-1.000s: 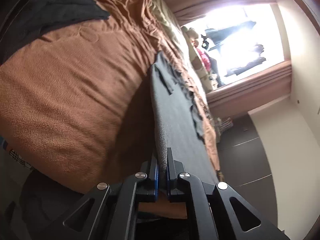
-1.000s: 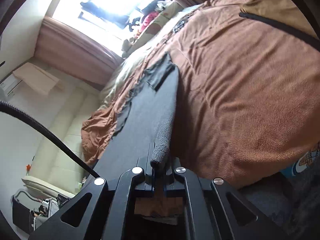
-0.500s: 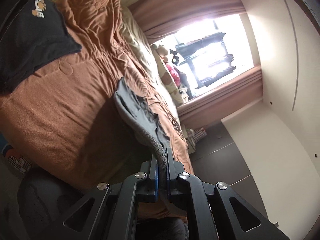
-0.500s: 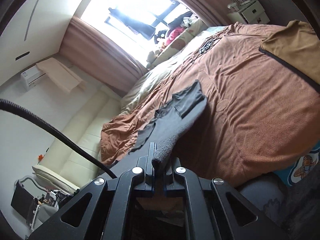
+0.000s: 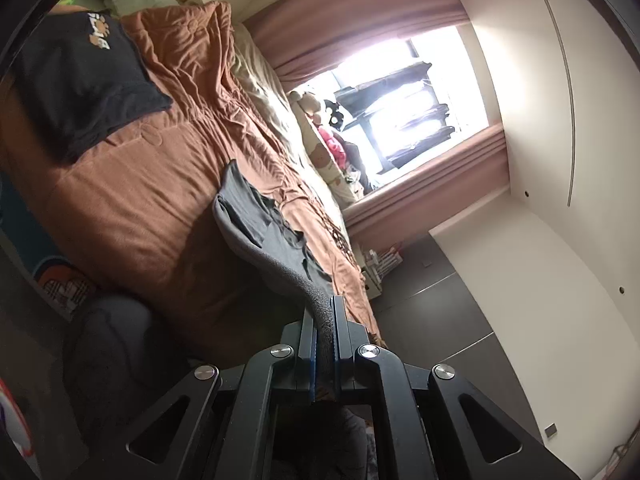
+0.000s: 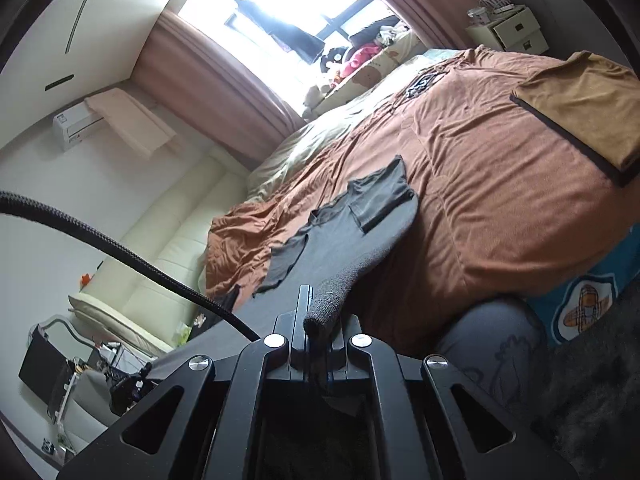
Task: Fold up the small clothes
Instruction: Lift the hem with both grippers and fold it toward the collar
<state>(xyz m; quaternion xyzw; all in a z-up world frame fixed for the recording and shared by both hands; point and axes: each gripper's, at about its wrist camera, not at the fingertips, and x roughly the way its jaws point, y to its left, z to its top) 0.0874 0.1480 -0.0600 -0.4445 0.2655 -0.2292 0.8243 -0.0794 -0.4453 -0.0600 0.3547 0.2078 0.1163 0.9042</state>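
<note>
In the left wrist view the left gripper sits at 6 o'clock, its jaws clamped on a rolled edge of the grey shirt. From the jaws the shirt stretches up toward 11 o'clock, its far end lying on the brown blanket near the middle of the frame, one sleeve folded over its top. A black shirt with an orange print lies flat on the blanket at 10 o'clock, well apart from the grey one. The window glares at 1 o'clock (too bright to read much beyond it), with pink curtains on both sides and soft toys along the sill. In the right wrist view the right gripper is at 6 o'clock, jaws pinched on another bunched edge of the grey shirt, which runs up toward 12 o'clock and rests on the blanket at centre. A tan garment with a dark border lies folded at 2 o'clock. A black cable crosses from 9 o'clock toward the gripper, and a cream sofa stands at 8 o'clock.
</note>
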